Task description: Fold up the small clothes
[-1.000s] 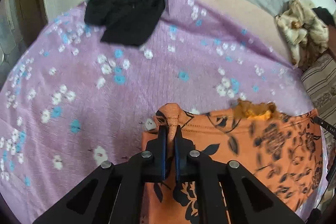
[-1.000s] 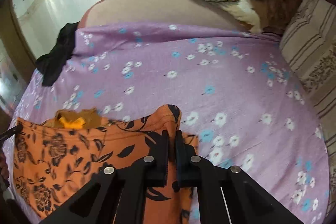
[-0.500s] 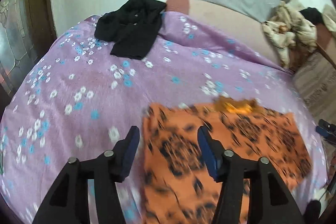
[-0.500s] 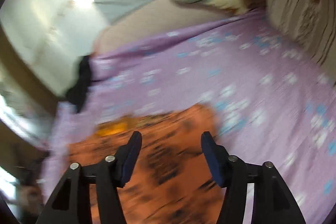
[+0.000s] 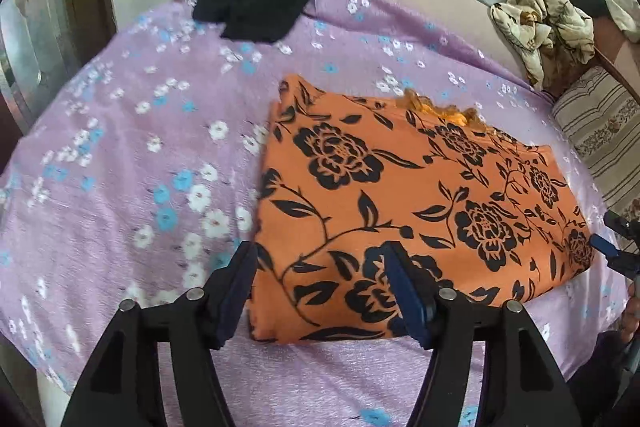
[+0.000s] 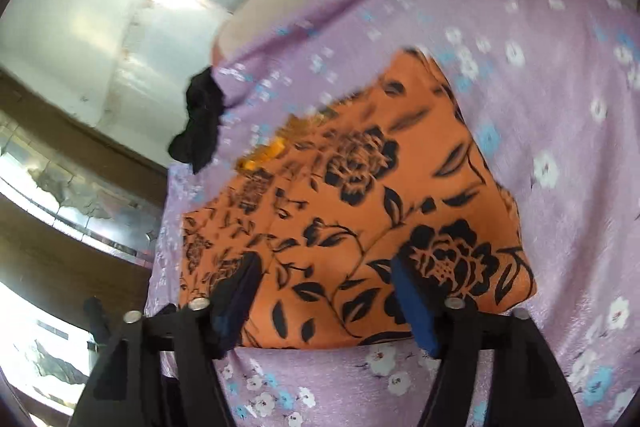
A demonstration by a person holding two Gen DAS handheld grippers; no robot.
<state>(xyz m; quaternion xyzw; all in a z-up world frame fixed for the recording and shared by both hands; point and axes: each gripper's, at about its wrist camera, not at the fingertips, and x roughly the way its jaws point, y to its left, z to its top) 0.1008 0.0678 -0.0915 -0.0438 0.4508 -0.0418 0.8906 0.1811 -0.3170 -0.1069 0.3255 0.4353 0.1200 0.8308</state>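
Note:
An orange garment with black flowers [image 5: 400, 195] lies folded flat on the purple flowered bedsheet [image 5: 120, 155]; a yellow-orange lining shows at its far edge. It also shows in the right wrist view [image 6: 360, 211]. My left gripper [image 5: 320, 283] is open and empty above the garment's near left corner. My right gripper [image 6: 324, 295] is open and empty above the garment's near edge; its blue tips [image 5: 612, 247] show at the right of the left wrist view.
A black garment [image 5: 256, 7] lies at the far left edge of the bed, also in the right wrist view [image 6: 200, 123]. A crumpled cream floral cloth [image 5: 540, 27] and a striped pillow [image 5: 600, 131] lie at the far right. A wall and door frame [image 6: 80, 147] stand left.
Both grippers were shut on the orange garment's far corners; they have let go, opened and drawn back toward me and upward. The garment now lies flat.

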